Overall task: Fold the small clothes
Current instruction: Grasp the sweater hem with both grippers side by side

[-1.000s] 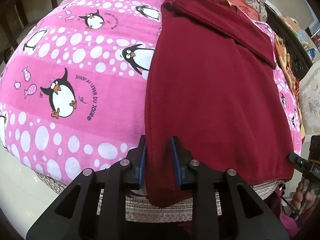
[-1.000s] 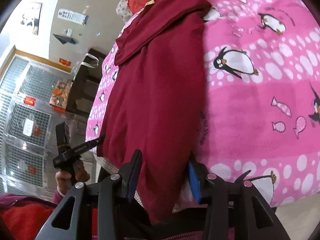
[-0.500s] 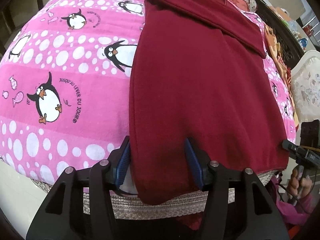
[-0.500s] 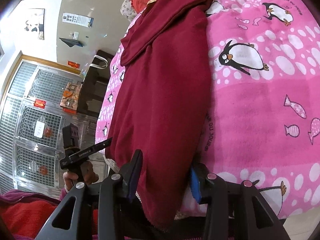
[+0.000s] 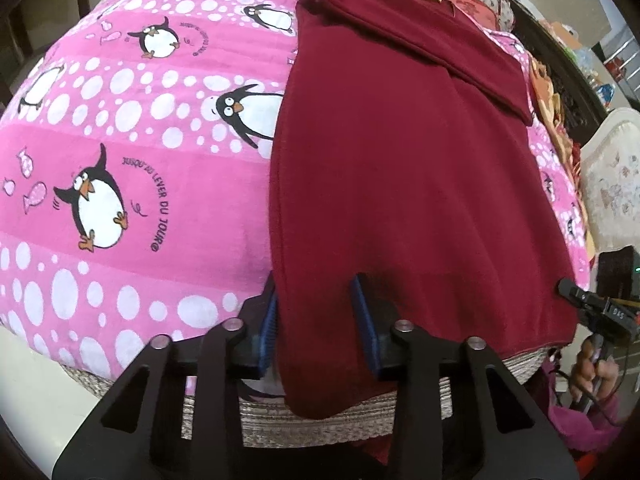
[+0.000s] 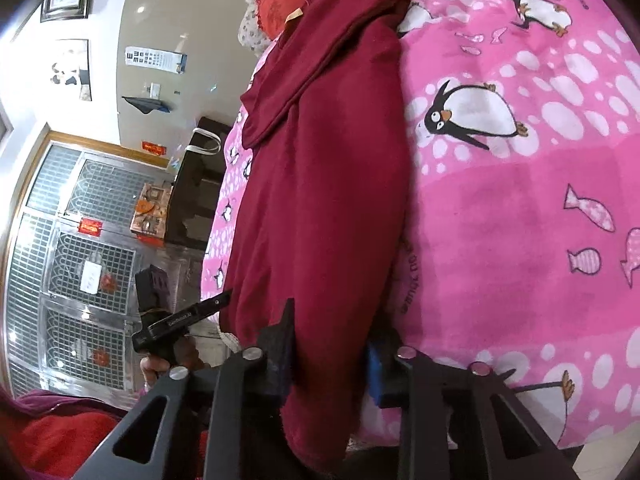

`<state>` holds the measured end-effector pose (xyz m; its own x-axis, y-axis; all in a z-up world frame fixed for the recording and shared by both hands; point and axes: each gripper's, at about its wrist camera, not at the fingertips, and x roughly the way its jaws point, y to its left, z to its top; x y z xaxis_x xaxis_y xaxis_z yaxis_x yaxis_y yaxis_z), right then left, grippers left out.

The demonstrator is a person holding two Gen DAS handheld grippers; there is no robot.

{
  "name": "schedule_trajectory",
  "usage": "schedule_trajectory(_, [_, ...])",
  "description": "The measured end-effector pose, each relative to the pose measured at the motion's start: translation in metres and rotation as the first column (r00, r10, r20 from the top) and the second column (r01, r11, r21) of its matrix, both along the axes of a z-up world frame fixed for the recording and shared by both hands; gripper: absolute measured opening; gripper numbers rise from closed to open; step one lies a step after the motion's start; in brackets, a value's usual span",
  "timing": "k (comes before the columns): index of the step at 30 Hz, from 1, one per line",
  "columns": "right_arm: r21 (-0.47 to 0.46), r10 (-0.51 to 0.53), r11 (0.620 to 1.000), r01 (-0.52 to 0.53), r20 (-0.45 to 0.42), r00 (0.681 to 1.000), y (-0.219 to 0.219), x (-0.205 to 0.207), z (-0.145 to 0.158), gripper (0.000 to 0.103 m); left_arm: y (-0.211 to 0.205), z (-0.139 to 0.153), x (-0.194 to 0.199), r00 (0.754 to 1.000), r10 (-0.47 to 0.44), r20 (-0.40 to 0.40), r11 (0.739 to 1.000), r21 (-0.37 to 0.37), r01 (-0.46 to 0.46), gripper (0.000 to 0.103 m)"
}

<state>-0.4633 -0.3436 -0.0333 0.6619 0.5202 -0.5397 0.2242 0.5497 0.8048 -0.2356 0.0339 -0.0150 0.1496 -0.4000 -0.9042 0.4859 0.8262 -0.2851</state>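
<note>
Maroon knit cloth, a small garment (image 5: 408,184), lies lengthwise on a pink blanket (image 5: 120,184) printed with penguins, white dots and little fish. Its surface is smooth and mostly flat, with soft lengthwise creases. At the far end a band of the same fabric is folded back across the body, making a diagonal double layer. The near hem hangs over the blanket's edge and over a woven mat (image 5: 320,424) beneath it.

From the left wrist view, the left gripper (image 5: 318,320) stands with its blue pads spread apart, straddling the near left corner of the garment; cloth drapes between the fingers, with a gap showing at the right pad, so nothing is pinched. From the right wrist view, the right gripper (image 6: 330,354) is likewise parted around the opposite near corner, the fabric bulging between its fingers without being squeezed.

Beyond the far end sit a red cushion (image 6: 280,0) and floral fabric. A metal grille door (image 6: 80,240) shows in the background.
</note>
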Motion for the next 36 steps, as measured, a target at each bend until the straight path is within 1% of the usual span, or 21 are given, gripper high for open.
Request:
schedule_trajectory(2, [-0.035,-0.001,0.999,0.001,0.005,1.0,0.004,0.001,0.004,0.015,0.001,0.0,0.001,1.0,0.009,-0.006,1.0,0.005,-0.009,0.012])
schedule_trajectory(5, [-0.064,0.002,0.998,0.0,0.032,0.999,0.008,0.003,0.015,0.012,0.0,0.002,0.002,1.0,0.001,-0.015,1.0,0.0,-0.001,0.008])
schedule_trajectory(8, [-0.087,0.025,0.996,-0.02,0.057,0.998,0.012,0.008,0.027,0.012,-0.004,0.005,-0.001,1.0,-0.02,0.011,1.0,0.023,0.02,0.008])
schedule_trajectory(11, [-0.107,0.05,0.993,-0.044,0.056,0.997,0.015,0.012,0.032,0.012,-0.006,0.004,-0.003,0.999,-0.024,0.029,0.999,0.038,0.023,0.008])
schedule_trajectory(14, [-0.105,0.049,0.993,-0.044,0.045,0.998,0.015,0.013,0.03,0.012,-0.006,0.004,-0.004,0.999,-0.021,0.034,0.999,0.038,0.02,0.008])
schedule_trajectory(19, [-0.085,0.044,0.996,-0.041,0.035,0.998,0.016,0.014,0.026,0.012,-0.006,0.002,-0.002,1.0,-0.017,0.02,0.999,0.031,0.017,0.008])
schedule_trajectory(22, [-0.11,0.052,0.993,-0.053,-0.01,0.999,0.018,0.017,0.02,0.012,-0.005,0.002,-0.002,1.0,-0.014,0.016,0.999,0.029,0.014,0.008])
schedule_trajectory(23, [-0.106,0.047,0.993,-0.049,-0.027,0.999,0.017,0.017,0.017,0.012,-0.005,0.002,-0.002,1.0,-0.014,0.017,1.0,0.029,0.013,0.008])
schedule_trajectory(25, [-0.069,0.031,0.997,-0.035,-0.065,0.997,0.014,0.017,0.008,0.014,-0.005,0.002,-0.001,1.0,-0.014,0.017,0.999,0.03,0.014,0.008])
schedule_trajectory(32, [-0.056,0.03,0.998,-0.034,-0.064,0.997,0.013,0.017,0.004,0.017,-0.002,0.001,0.002,1.0,0.017,-0.003,1.0,0.011,-0.017,0.01])
schedule_trajectory(36, [-0.039,0.031,0.999,-0.033,-0.066,0.997,0.012,0.017,0.003,0.018,-0.001,0.0,0.001,1.0,0.018,-0.001,1.0,0.008,-0.018,0.01])
